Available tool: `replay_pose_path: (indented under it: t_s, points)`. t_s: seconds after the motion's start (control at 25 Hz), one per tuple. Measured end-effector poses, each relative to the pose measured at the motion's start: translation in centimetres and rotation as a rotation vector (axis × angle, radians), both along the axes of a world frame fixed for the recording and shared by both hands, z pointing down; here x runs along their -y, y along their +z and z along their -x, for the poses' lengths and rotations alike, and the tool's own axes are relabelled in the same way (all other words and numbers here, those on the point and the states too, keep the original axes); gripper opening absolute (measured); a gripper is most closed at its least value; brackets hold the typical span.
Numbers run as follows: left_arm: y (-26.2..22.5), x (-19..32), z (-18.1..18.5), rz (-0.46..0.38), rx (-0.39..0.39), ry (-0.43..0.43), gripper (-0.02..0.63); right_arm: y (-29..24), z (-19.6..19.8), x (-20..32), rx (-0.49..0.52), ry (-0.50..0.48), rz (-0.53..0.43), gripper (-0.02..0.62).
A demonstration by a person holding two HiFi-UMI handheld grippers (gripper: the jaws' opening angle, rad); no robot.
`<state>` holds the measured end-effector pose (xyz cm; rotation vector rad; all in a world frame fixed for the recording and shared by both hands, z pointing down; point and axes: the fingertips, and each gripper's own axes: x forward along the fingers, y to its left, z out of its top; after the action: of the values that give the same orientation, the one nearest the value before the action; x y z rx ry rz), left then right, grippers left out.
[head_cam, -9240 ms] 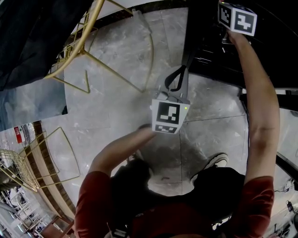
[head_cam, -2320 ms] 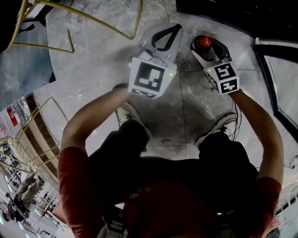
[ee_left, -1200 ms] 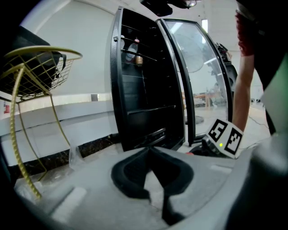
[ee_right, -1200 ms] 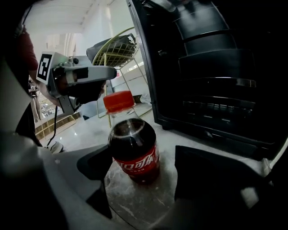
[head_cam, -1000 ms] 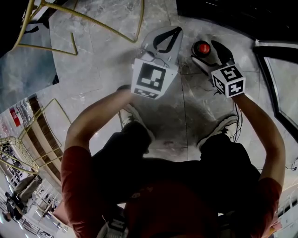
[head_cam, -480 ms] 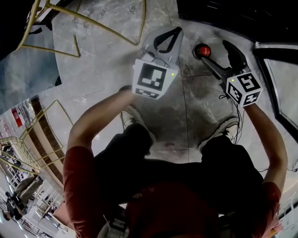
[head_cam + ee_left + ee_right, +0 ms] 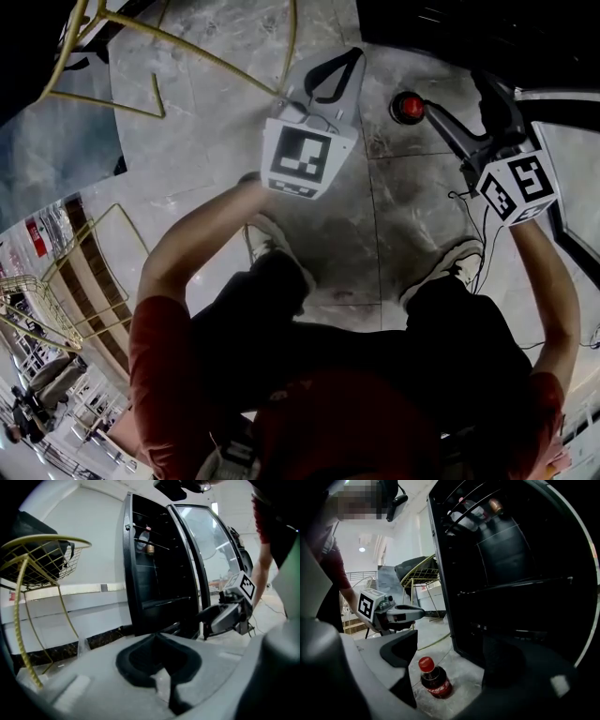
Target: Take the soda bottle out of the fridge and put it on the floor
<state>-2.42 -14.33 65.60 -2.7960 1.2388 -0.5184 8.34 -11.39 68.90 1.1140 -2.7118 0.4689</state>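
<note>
The soda bottle (image 7: 434,680) stands upright on the grey marble floor (image 7: 216,122), just in front of the open black fridge (image 7: 511,573), its red cap (image 7: 408,106) showing from above in the head view. The right hand-held gripper (image 7: 454,654) is spread wide and grasps nothing. In the right gripper view the bottle lies between the lines of the two jaws, nearer the jaw on the picture's left and beyond its tip, with a strip of floor visible between jaw and bottle. In the head view the right hand-held gripper (image 7: 461,98) reaches forward from its marker cube (image 7: 518,187), and the red cap sits just beside the tip of its left-hand jaw, apart from it. The left hand-held gripper (image 7: 160,645) is clenched, with the dark pads meeting at their tips and nothing held between them. In the head view it (image 7: 345,62) is held over bare floor to the left of the bottle, well apart from it, and its own marker cube (image 7: 305,155) faces up. The left gripper view looks toward the fridge (image 7: 159,573), whose glass door (image 7: 206,541) stands swung open. Wire shelves can be made out in the dark interior. A gold wire chair (image 7: 37,559) stands to the left of the fridge. The person's two shoes (image 7: 267,239) are planted on the floor behind both grippers.
</note>
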Motion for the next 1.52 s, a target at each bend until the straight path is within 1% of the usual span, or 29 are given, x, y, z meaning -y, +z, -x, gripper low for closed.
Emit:
replay_pose_path:
  t_s: [0.16,0.24,0.36,0.52,0.76,1.0,1.04,1.12,1.2,1.4,1.52]
  points:
    - [-0.4,-0.4,-0.4,-0.026,0.024,0.029,0.000,-1.8,-0.5,0.9,-0.062,-0.012,-0.103,0.417]
    - [-0.6,-0.7,-0.7,-0.032,0.022,0.041,0.000,-2.6,-0.5,1.0,-0.084,-0.028,-0.149,0.416]
    - [-0.8,-0.6,-0.6,-0.033,0.012,0.038,0.000,-3.8,-0.6,1.2,-0.099,-0.020,-0.203,0.416]
    - [-1.0,-0.2,-0.3,-0.036,0.004,0.021,0.000,-4.2,-0.7,1.6,-0.106,-0.012,-0.217,0.416]
    - [-0.9,-0.5,-0.7,-0.036,0.007,0.031,0.000,-3.9,-1.2,1.6,-0.103,0.012,-0.206,0.416]
    - [-0.8,-0.3,-0.6,-0.033,0.008,0.027,0.000,-3.4,-1.0,1.5,-0.114,0.003,-0.197,0.411]
    - [-0.8,-0.3,-0.6,-0.031,0.007,0.027,0.000,-3.3,-1.0,1.4,-0.114,0.004,-0.196,0.402]
    - [-0.8,-0.4,-0.7,-0.029,0.006,0.026,0.000,-3.3,-1.1,1.3,-0.115,0.004,-0.196,0.362]
    - [-0.8,-0.3,-0.7,-0.030,0.006,0.027,0.000,-3.3,-1.1,1.3,-0.118,0.007,-0.193,0.342]
    - [-0.3,-0.2,-0.6,-0.009,0.006,0.020,0.000,-2.5,-1.1,1.4,-0.137,0.019,-0.175,0.225]
    - [0.0,-0.4,-0.6,-0.006,0.011,0.022,0.000,-2.2,-1.1,1.3,-0.155,0.020,-0.175,0.190]
